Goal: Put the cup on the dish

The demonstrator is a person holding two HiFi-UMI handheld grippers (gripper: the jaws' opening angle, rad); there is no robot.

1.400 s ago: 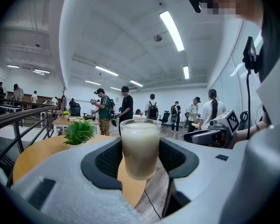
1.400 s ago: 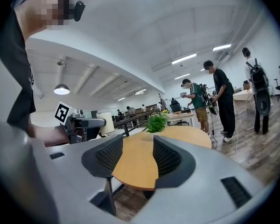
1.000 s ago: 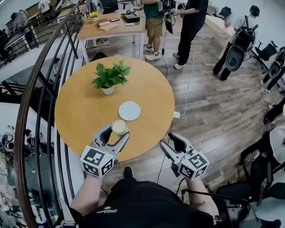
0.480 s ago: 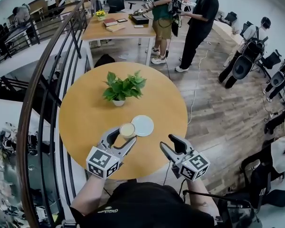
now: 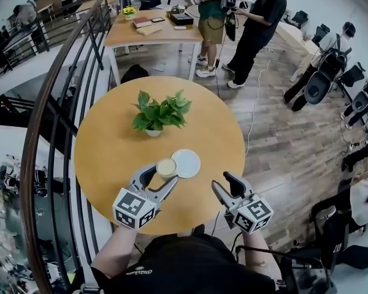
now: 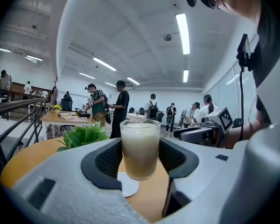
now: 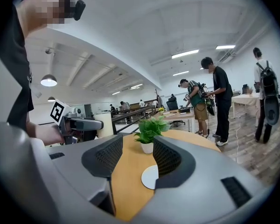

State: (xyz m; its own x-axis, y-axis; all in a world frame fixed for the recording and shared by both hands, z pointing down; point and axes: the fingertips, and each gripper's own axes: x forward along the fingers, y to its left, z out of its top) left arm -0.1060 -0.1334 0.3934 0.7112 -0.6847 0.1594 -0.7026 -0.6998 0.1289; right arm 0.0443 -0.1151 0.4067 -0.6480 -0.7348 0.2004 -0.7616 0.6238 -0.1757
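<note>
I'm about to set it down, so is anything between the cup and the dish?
Nothing visible. The cup, held by the left gripper, is right beside the dish; the plant stands farther back on the table.

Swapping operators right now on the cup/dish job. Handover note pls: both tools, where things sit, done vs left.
Left tool: shut on the cup, which holds a pale drink.
Right tool: open, empty, by the near edge of the round table.
Dish: bare, on the table, just right of the cup; potted plant behind it.
Done: cup grasped, at the dish's left edge.
Left: centre the cup over the dish, set it down, open the left tool.
</note>
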